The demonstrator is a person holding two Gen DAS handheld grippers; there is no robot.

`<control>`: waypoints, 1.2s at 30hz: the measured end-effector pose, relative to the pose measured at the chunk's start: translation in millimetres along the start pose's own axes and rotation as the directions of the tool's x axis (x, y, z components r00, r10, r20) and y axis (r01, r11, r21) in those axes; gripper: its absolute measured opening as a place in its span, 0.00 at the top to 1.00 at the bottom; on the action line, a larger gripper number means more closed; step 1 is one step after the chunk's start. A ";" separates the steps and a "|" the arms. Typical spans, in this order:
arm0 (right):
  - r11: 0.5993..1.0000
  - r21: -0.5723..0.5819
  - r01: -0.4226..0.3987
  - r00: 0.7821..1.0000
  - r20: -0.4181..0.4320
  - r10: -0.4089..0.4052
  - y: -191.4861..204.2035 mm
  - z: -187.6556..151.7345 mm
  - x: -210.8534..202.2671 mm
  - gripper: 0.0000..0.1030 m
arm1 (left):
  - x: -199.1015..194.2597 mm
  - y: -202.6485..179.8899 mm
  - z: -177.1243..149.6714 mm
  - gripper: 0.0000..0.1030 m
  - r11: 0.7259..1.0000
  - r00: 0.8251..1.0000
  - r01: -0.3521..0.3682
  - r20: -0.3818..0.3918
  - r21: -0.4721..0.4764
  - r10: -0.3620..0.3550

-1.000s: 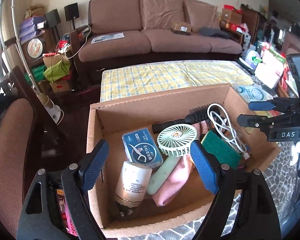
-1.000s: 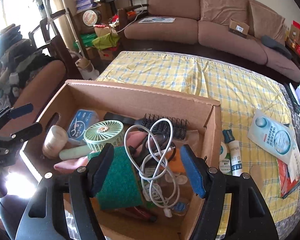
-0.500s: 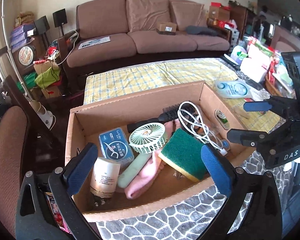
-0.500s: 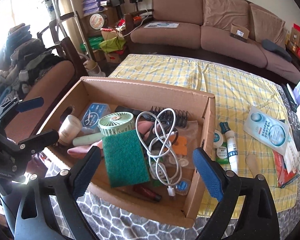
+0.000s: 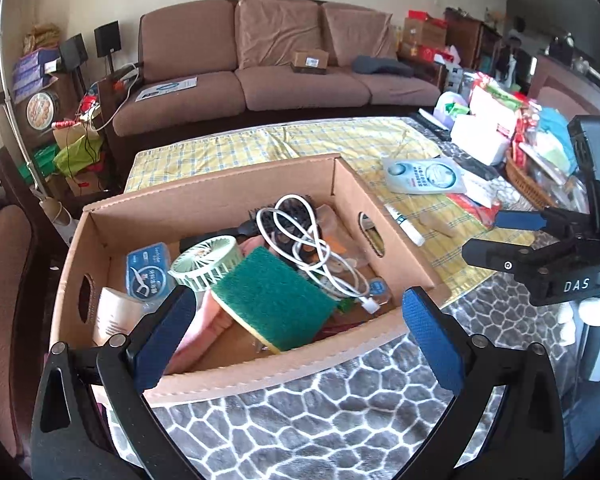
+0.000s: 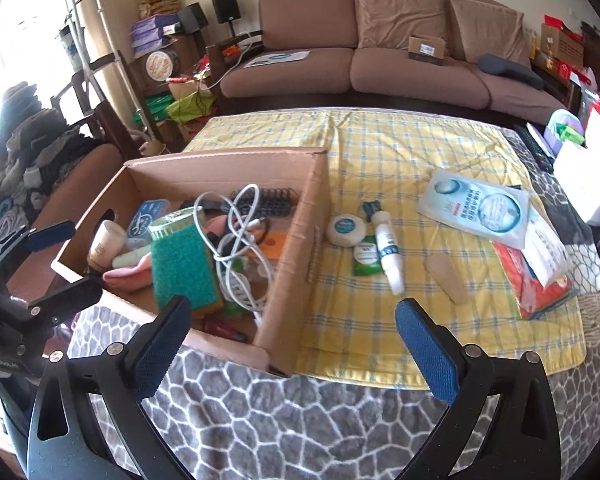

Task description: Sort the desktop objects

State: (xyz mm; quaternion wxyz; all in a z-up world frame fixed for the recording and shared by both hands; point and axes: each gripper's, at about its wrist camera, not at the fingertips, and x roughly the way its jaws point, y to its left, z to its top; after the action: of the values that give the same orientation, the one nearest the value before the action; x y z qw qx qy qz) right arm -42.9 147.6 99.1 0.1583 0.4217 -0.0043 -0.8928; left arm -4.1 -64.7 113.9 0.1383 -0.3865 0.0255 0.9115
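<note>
Cardboard box (image 5: 380, 236): on table edge, holds sorted items.
Green sponge (image 5: 272, 304): tilted atop pile near front wall. Likely light, soft, springy; grip across narrow sides.
White cable (image 5: 300, 236): loose coil over hairbrush. Limp, snags; take bundle at crossing.
Mini fan (image 5: 204, 264): probably light plastic, grille fragile; hold by handle.
White tube (image 6: 388, 248): outside box on yellow checked cloth (image 6: 420, 152). Smooth, may roll; pinch mid-body.
Left gripper (image 5: 300, 332): jaws spread wide, empty, before box.
Right gripper (image 6: 292, 340): jaws opening, nothing between.
</note>
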 end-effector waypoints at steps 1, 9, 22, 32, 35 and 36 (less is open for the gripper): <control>1.000 0.015 0.013 1.000 0.005 -0.013 -11.4 -4.5 -3.6 0.00 | 1.2 -7.5 -4.9 0.00 1.000 1.000 0.002 0.004 -0.013 -0.002; 0.984 0.045 0.175 0.984 -0.030 -0.174 -81.9 -61.8 -7.7 0.00 | 16.5 -46.2 -61.4 0.00 0.990 0.994 -0.081 0.060 -0.112 0.088; 0.969 0.085 0.232 0.971 -0.078 -0.225 -127.1 -110.9 36.4 0.00 | 77.8 -49.8 -106.1 0.00 0.969 0.980 -0.196 -0.051 -0.148 0.190; 0.956 0.095 0.276 0.960 -0.070 -0.270 -130.1 -116.8 48.2 0.00 | 103.8 -37.8 -108.6 0.00 0.942 0.968 -0.228 -0.163 -0.245 0.192; 0.957 0.097 0.274 0.961 -0.072 -0.267 -131.0 -116.8 48.1 0.00 | 108.0 -37.2 -106.3 0.00 0.940 0.967 -0.228 -0.169 -0.252 0.189; 0.957 0.099 0.272 0.961 -0.071 -0.266 -131.7 -117.0 47.9 0.00 | 109.2 -38.4 -105.8 0.00 0.941 0.967 -0.230 -0.170 -0.248 0.192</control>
State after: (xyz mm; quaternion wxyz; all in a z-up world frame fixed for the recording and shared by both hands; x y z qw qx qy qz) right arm -19.8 273.7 -30.9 0.0124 0.4516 0.0095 -0.8921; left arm 7.7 -18.7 -35.5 -0.0156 -0.4608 -0.0459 0.8862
